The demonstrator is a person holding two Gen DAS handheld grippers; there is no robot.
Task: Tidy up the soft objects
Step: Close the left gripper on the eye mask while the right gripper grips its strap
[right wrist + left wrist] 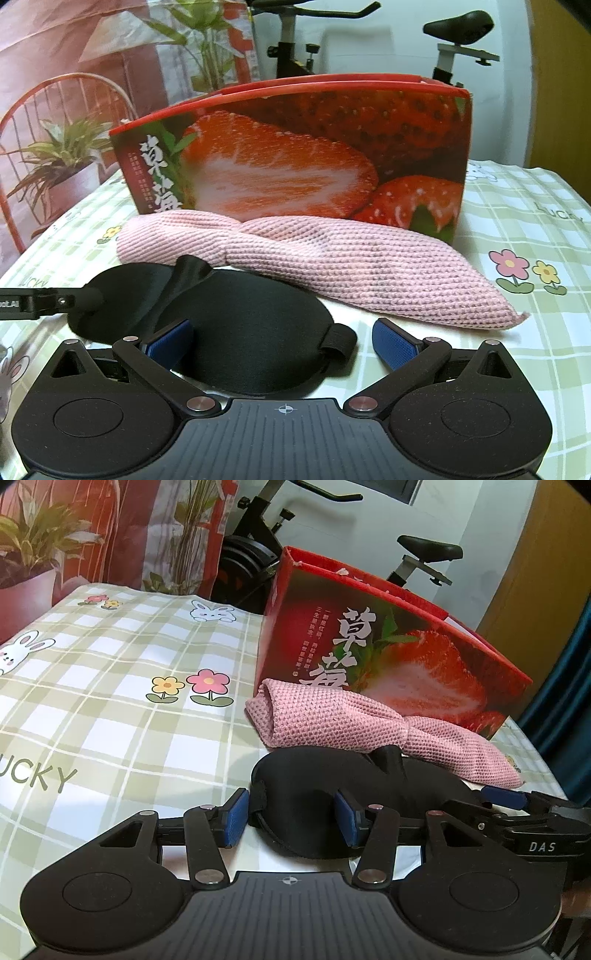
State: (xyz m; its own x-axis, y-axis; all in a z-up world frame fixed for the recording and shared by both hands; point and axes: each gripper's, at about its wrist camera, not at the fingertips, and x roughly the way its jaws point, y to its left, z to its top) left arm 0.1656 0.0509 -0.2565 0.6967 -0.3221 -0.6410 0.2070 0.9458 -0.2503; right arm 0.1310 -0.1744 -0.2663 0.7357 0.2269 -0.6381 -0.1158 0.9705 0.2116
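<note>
A black eye mask (299,805) (243,325) lies flat on the checked tablecloth, with its nose flap sticking up. My left gripper (291,818) straddles the mask's left end; its blue pads stand partly apart, and I see no firm squeeze on the mask. My right gripper (284,345) is open wide around the mask's right end, which bears a strap loop. One right pad (502,798) shows at the mask's far end in the left wrist view. A left finger (88,295) rests at the mask's left end. A pink knitted cloth (332,720) (332,258) lies just behind the mask.
A red strawberry-print box (388,638) (295,158) stands open-topped right behind the pink cloth. The tablecloth (110,701) (517,221) stretches to the left and right. Beyond the table are an exercise bike (258,535) and a potted plant (26,554).
</note>
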